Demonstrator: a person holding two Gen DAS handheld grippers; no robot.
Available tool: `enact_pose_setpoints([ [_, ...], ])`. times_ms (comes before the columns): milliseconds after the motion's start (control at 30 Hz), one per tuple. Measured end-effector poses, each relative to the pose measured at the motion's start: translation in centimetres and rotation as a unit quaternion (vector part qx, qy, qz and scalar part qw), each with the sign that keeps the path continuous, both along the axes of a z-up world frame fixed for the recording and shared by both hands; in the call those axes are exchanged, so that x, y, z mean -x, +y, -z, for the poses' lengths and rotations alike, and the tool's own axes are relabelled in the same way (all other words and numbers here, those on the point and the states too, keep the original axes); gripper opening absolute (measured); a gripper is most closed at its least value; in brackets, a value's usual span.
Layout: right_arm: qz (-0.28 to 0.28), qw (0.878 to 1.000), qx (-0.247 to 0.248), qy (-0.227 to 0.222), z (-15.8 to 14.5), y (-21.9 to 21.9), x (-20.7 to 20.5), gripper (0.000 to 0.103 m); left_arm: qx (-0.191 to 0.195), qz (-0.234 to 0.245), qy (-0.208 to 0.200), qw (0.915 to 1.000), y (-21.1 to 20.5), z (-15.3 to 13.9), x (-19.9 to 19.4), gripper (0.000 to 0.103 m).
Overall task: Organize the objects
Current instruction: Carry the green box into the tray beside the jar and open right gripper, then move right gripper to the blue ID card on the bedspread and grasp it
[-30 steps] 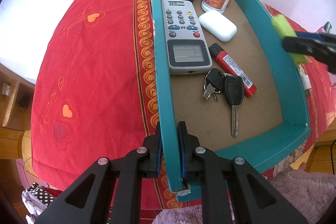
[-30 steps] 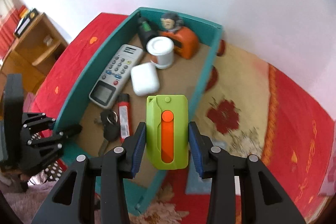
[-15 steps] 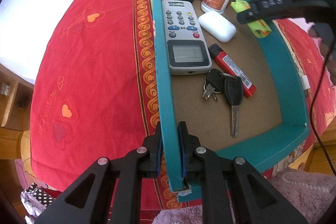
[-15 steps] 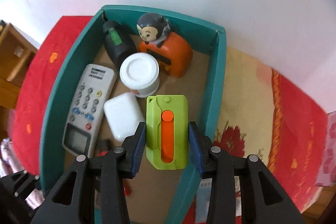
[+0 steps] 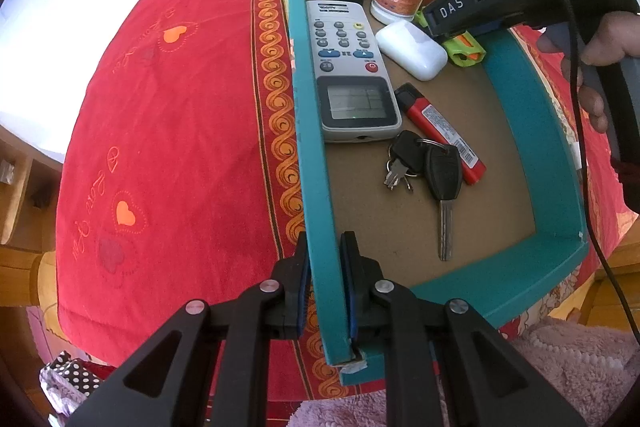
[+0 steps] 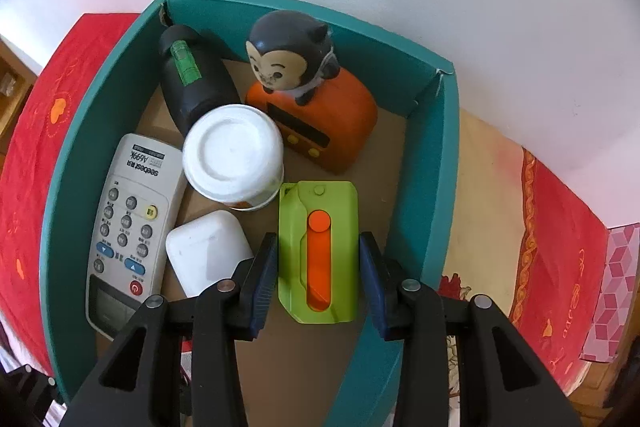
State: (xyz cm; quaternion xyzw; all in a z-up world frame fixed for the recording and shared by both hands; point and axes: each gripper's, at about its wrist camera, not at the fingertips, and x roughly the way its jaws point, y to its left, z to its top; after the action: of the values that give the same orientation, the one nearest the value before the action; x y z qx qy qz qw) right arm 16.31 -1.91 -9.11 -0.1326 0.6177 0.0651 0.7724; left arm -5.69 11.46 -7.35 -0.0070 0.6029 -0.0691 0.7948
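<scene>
The right gripper (image 6: 318, 273) was clenched on the green cutter (image 6: 318, 255), its blue pads pressing both long sides. The cutter hung inside the teal box (image 6: 438, 187), low over the brown floor, just beside the white case (image 6: 204, 251) and the white-lidded jar (image 6: 233, 156). The orange clock with a monkey (image 6: 316, 123) stood behind them, close to the cutter's front end. The left gripper (image 5: 325, 279) was clamped on the left wall of the box. The remote (image 5: 350, 67), red lighter (image 5: 440, 133) and keys (image 5: 424, 167) lay nearer the left gripper.
</scene>
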Motion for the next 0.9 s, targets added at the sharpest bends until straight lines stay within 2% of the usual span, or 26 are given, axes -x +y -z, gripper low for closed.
enact_pose_setpoints([
  [267, 0.01, 1.0, -0.016, -0.011, -0.4, -0.7, 0.2, 0.043, 0.0, -0.001, 0.0, 1.0, 0.0, 0.0, 0.0, 0.013],
  [400, 0.006, 0.999, -0.028, -0.023, -1.5, -1.2, 0.9, 0.048, 0.0, -0.001, 0.0, 1.0, 0.0, 0.0, 0.0, 0.013],
  [900, -0.01, 0.995, -0.094, -0.045, -6.1, -3.4, 2.6, 0.053, 0.0, -0.001, 0.0, 1.0, -0.3, 0.0, 0.0, 0.013],
])
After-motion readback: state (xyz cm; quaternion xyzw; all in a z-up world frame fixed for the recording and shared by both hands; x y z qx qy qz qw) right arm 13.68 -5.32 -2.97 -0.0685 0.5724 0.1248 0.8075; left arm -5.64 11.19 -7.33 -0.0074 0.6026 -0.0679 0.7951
